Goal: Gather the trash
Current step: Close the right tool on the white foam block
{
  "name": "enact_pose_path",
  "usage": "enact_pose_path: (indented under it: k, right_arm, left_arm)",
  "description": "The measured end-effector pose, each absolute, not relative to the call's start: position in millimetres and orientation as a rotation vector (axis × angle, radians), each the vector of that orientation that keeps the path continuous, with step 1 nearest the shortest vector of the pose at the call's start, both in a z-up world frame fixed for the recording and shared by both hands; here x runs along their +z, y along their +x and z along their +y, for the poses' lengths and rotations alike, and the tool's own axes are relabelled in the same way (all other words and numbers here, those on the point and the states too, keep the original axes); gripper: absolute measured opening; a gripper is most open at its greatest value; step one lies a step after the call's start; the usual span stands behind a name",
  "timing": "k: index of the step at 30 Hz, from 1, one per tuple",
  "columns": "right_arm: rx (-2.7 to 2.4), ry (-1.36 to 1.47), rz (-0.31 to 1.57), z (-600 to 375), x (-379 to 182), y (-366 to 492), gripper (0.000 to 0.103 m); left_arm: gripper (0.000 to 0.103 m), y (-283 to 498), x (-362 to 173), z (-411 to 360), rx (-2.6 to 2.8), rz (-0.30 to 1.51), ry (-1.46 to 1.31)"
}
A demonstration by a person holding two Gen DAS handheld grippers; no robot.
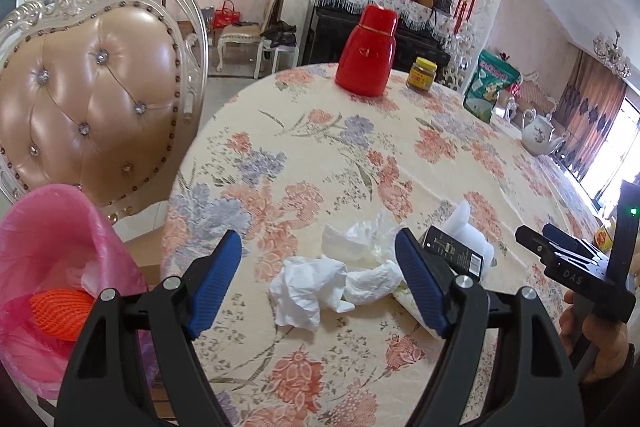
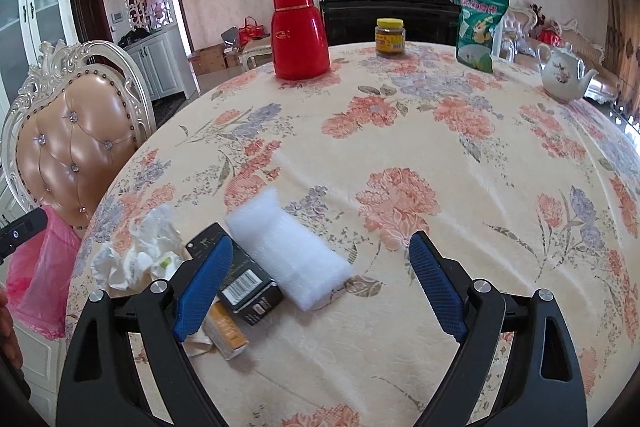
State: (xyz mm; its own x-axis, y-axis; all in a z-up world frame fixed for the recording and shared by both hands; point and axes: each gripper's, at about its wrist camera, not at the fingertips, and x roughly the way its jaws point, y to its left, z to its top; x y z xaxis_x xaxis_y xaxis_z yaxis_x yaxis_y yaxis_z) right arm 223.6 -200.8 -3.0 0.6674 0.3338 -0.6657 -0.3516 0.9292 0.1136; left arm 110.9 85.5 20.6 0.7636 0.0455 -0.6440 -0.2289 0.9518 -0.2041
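I hold my left tongs (image 1: 320,283) apart over the near edge of the desk (image 1: 400,155), with nothing between the blue pads. The crumpled white tissue (image 1: 306,293) lies right in the gap ahead of them, so I judge it the first piece to take. More wadded tissue (image 1: 356,239) sits just behind it.

My right tongs (image 2: 322,283) are apart and empty too, hanging above the cloth a little to the right of the litter. In front of the left pad lie the black carton (image 2: 240,279), the white foam block (image 2: 286,247) leaning against it, and a small orange-brown box (image 2: 228,331) partly hidden under the pad.

All the trash is heaped on this one corner, which puts it close to the pink bin bag (image 1: 52,251) standing beside the desk on my left. The bag gapes open, with something orange and netted inside.

The red flask (image 2: 300,31), the jar (image 2: 390,37), the green pouch (image 2: 480,27) and the teapot (image 2: 564,75) stand upright far across the desk, well apart from the litter; I take them as things to leave.
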Motion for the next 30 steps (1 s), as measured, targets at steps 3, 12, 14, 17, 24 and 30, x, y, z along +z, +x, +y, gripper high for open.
enact_pose_path:
  k: [3,12,14,17,24,30]
  right_arm:
    - [0.38,-0.038,0.749,-204,-7,228,0.084]
    - [0.37,-0.08,0.743,-206,-17,238,0.084]
    - [0.368,-0.102,0.744,-201,-20,239,0.084]
    - [0.379,-0.127,0.748,-195,-26,242,0.084]
    - [0.4,-0.161,0.805,-182,-46,250,0.084]
    - [0.429,-0.124,0.824,-185,-48,253,0.083]
  left_arm:
    - [0.076,119,13,86,0.155,0.709,-0.284]
    - [0.076,136,-2,84,0.152,0.752,-0.286]
    - [0.076,138,-6,83,0.149,0.76,-0.288]
    - [0.076,139,-9,83,0.146,0.766,-0.292]
    - [0.076,139,-13,84,0.143,0.772,-0.295]
    - [0.076,140,-16,82,0.137,0.778,-0.298]
